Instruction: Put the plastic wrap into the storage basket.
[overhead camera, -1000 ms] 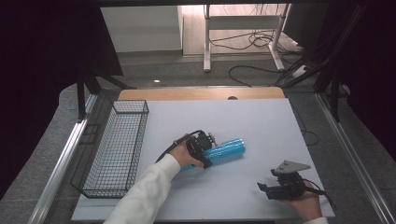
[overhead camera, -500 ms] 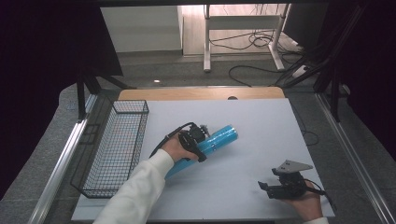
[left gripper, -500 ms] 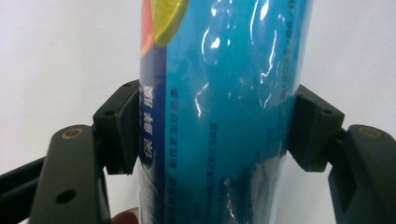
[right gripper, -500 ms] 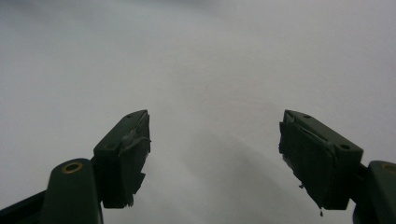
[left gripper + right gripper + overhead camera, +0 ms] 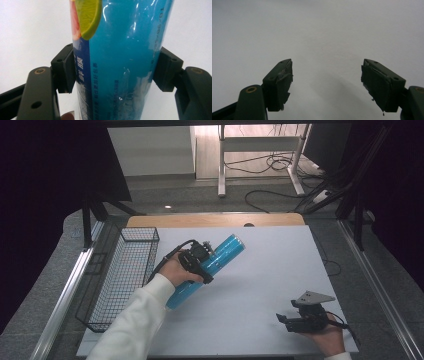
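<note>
A long blue tube-shaped packet (image 5: 212, 265) with a lime slice printed on it hangs tilted above the white table (image 5: 260, 270), its upper end toward the far right. My left gripper (image 5: 199, 261) is shut on its middle. In the left gripper view both black pads press the blue packet (image 5: 120, 62) from either side, and the left gripper (image 5: 116, 68) holds it firmly. My right gripper (image 5: 284, 319) rests low near the table's front right corner, jaws wide apart. In the right gripper view the right gripper (image 5: 327, 80) stands open over bare white table.
A black wire basket (image 5: 120, 275) stands along the table's left edge, with nothing seen inside. A wooden strip (image 5: 215, 220) runs along the far edge. Cables (image 5: 270, 195) lie on the floor beyond the table.
My left gripper has lifted the blue packet off the table and carried it left, toward the basket, tilting it more steeply. The right gripper has stayed put.
</note>
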The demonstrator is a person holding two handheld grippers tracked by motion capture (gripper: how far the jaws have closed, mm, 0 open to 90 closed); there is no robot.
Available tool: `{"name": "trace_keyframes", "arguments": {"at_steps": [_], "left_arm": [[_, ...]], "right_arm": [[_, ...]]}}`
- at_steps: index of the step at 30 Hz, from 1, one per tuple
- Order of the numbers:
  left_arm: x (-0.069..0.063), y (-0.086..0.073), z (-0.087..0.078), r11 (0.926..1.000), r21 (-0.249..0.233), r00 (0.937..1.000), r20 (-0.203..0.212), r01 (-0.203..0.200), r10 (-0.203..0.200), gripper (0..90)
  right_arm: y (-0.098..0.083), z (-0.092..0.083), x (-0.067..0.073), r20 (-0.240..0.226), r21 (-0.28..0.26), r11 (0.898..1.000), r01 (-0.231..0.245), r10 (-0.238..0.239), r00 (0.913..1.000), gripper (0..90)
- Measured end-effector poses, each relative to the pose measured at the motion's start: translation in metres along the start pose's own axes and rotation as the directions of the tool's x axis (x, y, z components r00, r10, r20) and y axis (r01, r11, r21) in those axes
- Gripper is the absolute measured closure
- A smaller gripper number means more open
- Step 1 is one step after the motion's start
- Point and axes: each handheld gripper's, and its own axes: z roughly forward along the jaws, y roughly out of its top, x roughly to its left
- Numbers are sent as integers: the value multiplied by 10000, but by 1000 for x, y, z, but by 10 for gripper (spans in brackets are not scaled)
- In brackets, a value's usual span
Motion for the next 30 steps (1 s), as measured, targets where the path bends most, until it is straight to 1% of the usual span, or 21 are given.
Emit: {"name": "trace_keyframes", "arguments": {"at_steps": [5,8,13,16,18,19,20,23,25,30], "left_arm": [[3,-2,-11,9999,27,9998,-155,107,-107,316],[5,-4,-17,9997,-46,9996,-150,236,-237,316],[9,-8,-24,9989,-206,9987,-255,428,-433,316],[11,-10,-28,9981,-298,9984,-189,536,-542,317],[12,-11,-31,9979,-341,9982,-216,556,-563,317],[13,-12,-34,9983,-314,9984,-252,497,-505,317],[13,-12,-37,9980,-343,9981,-296,523,-534,317],[14,-13,-46,9969,-438,9966,-480,655,-676,317],[15,-14,-53,9959,-514,9956,-517,750,-776,317],[22,-20,-70,9933,-661,9924,-726,944,-991,317]], "right_arm": [[0,0,0,-10,15,10000,18,-18,10000,256],[0,0,0,3,-2,10000,12,-12,10000,256],[0,1,0,0,29,10000,29,-29,10000,258],[0,1,0,-12,-15,10000,59,-59,10000,264],[0,0,0,-23,-17,10000,57,-57,10000,264],[0,1,0,-19,-10,10000,70,-70,10000,265],[0,1,0,-36,-4,10000,45,-45,10000,265],[0,1,0,-45,-2,10000,34,-34,10000,265],[0,1,0,-47,-11,10000,35,-35,10000,265],[1,0,0,-60,-76,10000,-6,6,10000,265]]}}
